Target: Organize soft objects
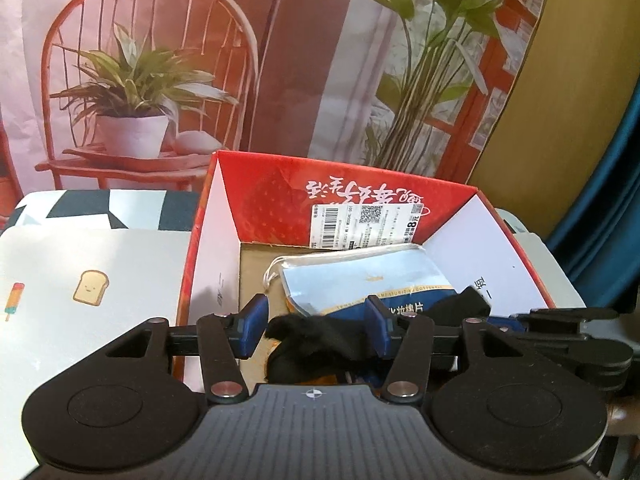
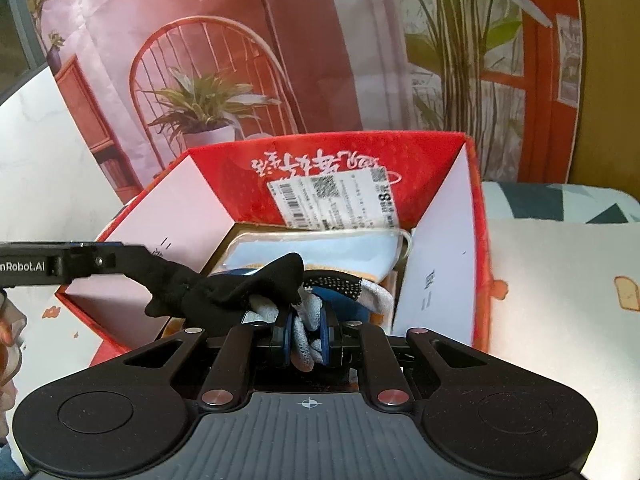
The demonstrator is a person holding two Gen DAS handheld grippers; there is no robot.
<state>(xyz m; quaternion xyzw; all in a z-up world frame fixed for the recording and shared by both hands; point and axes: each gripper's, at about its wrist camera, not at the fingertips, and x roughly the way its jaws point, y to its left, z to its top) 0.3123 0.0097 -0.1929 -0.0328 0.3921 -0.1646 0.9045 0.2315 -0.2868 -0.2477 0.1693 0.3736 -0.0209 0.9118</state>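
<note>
An open red box (image 1: 404,196) with white inner walls holds a light blue soft packet (image 1: 360,276). A black cloth piece (image 1: 320,336) lies over the box's near edge, between the blue pads of my left gripper (image 1: 316,330). The jaws stand apart and open, not pressing it. In the right wrist view the same black cloth (image 2: 240,288) drapes from the left gripper's tip (image 2: 140,266) across the box (image 2: 320,152). My right gripper (image 2: 306,336) is shut on a grey knit glove (image 2: 304,320) whose dotted part (image 2: 336,284) hangs into the box.
The box stands on a white mat (image 1: 92,272) printed with a toast slice and an ice lolly, over a patterned tablecloth (image 1: 100,204). A printed backdrop with a chair and plants hangs behind. A hand (image 2: 8,332) shows at the left edge of the right wrist view.
</note>
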